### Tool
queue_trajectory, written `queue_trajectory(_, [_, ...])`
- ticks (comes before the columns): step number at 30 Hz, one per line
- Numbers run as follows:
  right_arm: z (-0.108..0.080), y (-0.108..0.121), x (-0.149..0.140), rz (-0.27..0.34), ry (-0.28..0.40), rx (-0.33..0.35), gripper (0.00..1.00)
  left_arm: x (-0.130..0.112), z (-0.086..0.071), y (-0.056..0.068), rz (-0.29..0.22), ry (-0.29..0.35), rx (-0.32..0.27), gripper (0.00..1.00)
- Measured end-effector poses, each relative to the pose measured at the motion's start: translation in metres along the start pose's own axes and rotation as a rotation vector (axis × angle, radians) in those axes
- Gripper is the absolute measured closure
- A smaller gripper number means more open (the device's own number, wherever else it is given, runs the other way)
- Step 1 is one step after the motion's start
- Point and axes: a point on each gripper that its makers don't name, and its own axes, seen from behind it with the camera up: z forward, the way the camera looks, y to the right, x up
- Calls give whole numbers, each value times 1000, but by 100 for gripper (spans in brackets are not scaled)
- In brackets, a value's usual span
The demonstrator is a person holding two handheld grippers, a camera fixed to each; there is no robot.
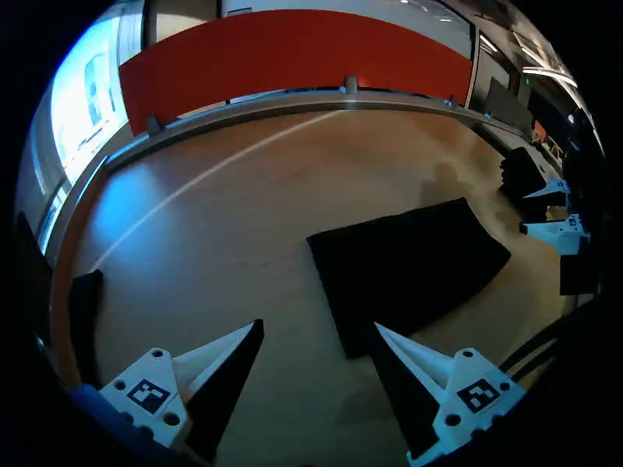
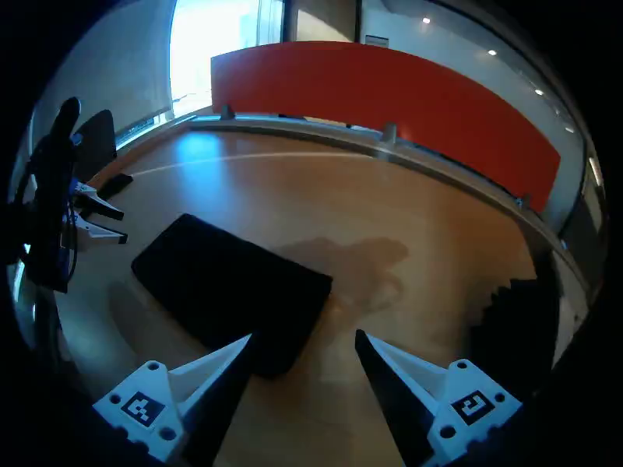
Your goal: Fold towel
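Note:
A black towel [image 1: 405,268] lies flat on the wooden table [image 1: 234,233] as a folded rectangle. In the left gripper view my left gripper [image 1: 318,324] hovers open just before the towel's near corner, which lies by its right finger. The right gripper [image 1: 549,208] shows at the far right edge, open, beyond the towel. In the right gripper view the towel [image 2: 226,288] lies ahead and to the left. My right gripper [image 2: 304,335] stands open at its near edge, holding nothing. The left gripper [image 2: 117,227] shows at the far left, held by a dark-sleeved arm.
A stack of dark cloth [image 2: 514,327] sits on the table to the right; it appears as a dark pile [image 1: 522,175] past the right gripper. A red partition [image 2: 389,86] stands behind the table's raised back rim [image 1: 311,105]. A small black object [image 2: 117,185] lies far left.

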Motion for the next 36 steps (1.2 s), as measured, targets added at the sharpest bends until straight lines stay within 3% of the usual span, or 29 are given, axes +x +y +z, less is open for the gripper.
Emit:
queue_trajectory(5, [-11, -4, -9, 12, 2, -3, 7, -14, -12, 0, -27, -2, 11, 6])
queue_trajectory(12, [-13, -6, -14, 13, 1, 8, 7, -30, -21, -3, -63, -7, 27, 6])
queue_trajectory(20, [-6, -13, -16, -36, -1, 63, 7, -39, -40, -15, -90, 5, 67, 6])
queue_trajectory(27, [3, -19, -17, -100, -16, 109, 7, -54, -61, -26, -144, 14, 97, 6])
queue_trajectory(36, [13, -23, -24, -145, -37, 141, 7, -64, -73, -33, -163, 14, 123, 6])
